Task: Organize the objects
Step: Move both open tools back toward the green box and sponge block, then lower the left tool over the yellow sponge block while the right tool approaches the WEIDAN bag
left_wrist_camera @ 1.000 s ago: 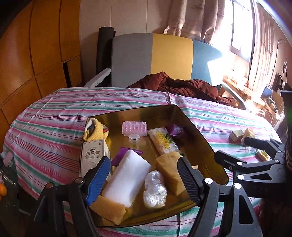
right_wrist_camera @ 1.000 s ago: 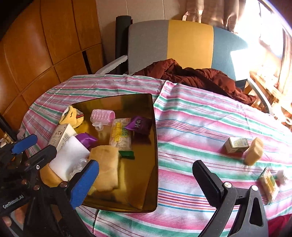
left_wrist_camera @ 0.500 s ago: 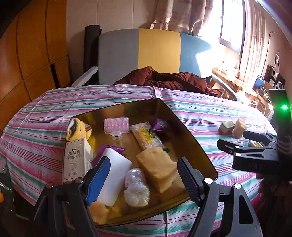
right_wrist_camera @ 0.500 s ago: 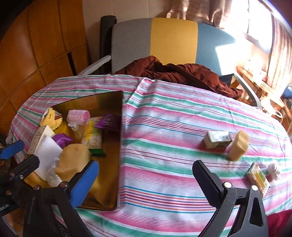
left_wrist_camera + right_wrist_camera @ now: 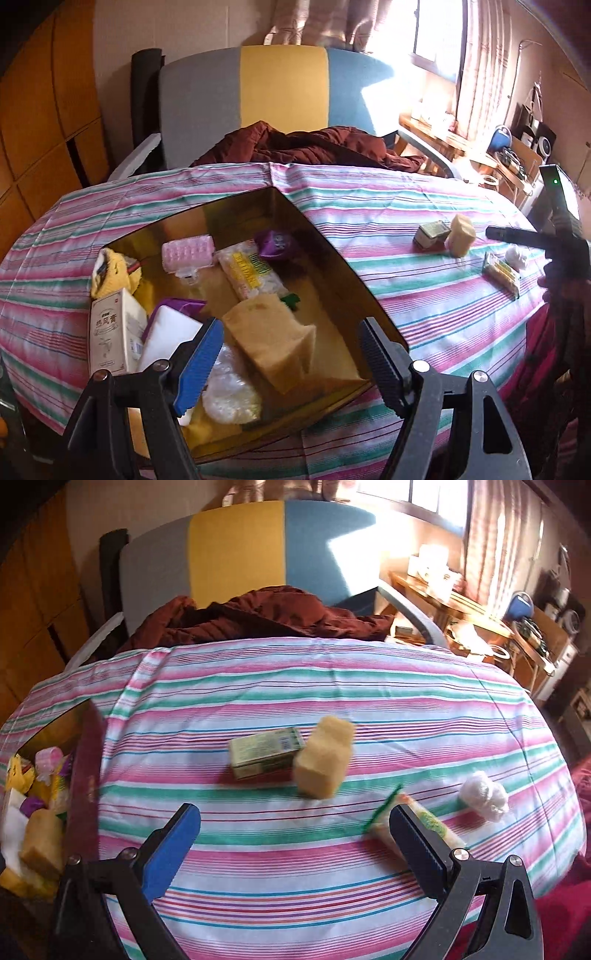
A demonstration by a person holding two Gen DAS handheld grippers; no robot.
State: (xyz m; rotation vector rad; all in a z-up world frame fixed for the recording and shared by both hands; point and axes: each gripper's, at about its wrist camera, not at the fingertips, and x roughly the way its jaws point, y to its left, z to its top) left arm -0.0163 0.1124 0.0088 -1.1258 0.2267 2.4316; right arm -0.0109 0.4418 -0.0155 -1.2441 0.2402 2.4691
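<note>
Two grippers gaping empty, right gripper [image 5: 293, 843] now swung from tray [image 5: 86, 775] toward blurred, seemingly green box [image 5: 266, 751], left gripper [image 5: 288, 360] over tray.

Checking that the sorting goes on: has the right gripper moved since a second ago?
Yes. The right gripper has swung rightward, away from the gold tray, now at the view's left edge, toward the green box and sponge.
</note>
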